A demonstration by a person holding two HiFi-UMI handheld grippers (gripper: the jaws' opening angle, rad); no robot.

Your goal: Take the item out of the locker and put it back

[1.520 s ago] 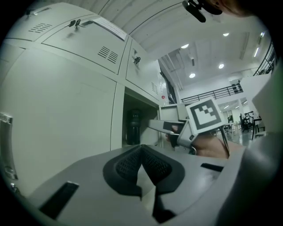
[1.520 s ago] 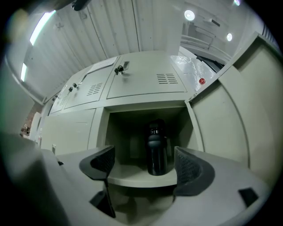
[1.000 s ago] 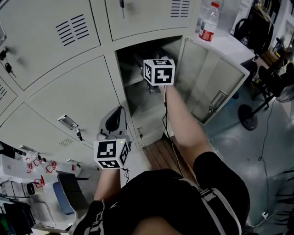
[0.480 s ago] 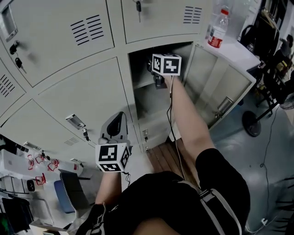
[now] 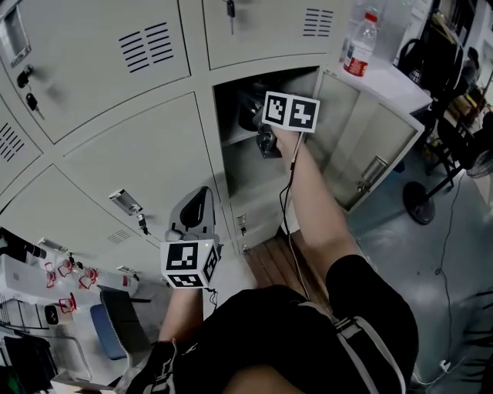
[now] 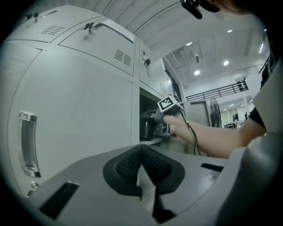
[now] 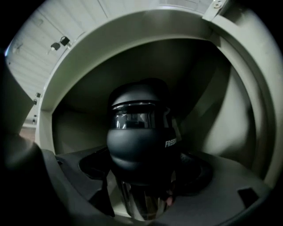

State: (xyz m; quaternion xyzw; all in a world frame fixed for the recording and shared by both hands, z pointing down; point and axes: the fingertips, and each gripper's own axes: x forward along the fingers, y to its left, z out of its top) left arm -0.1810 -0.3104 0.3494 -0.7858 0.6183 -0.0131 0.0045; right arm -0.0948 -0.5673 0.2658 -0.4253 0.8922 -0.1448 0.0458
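Note:
A black flask [image 7: 139, 132] with a glossy band and a steel lower part fills the right gripper view, standing in the open locker compartment [image 5: 231, 165]. My right gripper [image 7: 143, 187] is shut on the black flask low down, at the compartment's mouth above the shelf. In the head view the flask [image 5: 248, 111] shows dark just left of the right gripper [image 5: 264, 140] and its marker cube. My left gripper [image 5: 197, 204] hangs lower left, in front of a closed locker door, shut and holding nothing [image 6: 142, 165]. The left gripper view shows the flask [image 6: 147, 128] from the side.
The compartment's door [image 5: 362, 146] stands swung open to the right. A plastic water bottle [image 5: 360, 45] with a red label stands on a white surface behind it. Closed lockers with keys [image 5: 229, 9] surround the opening. A fan base [image 5: 420, 204] and cables lie on the floor at right.
The right gripper and its cube have shifted a little right and outward at the compartment's mouth, and the flask now shows beside it. The left gripper has stayed put.

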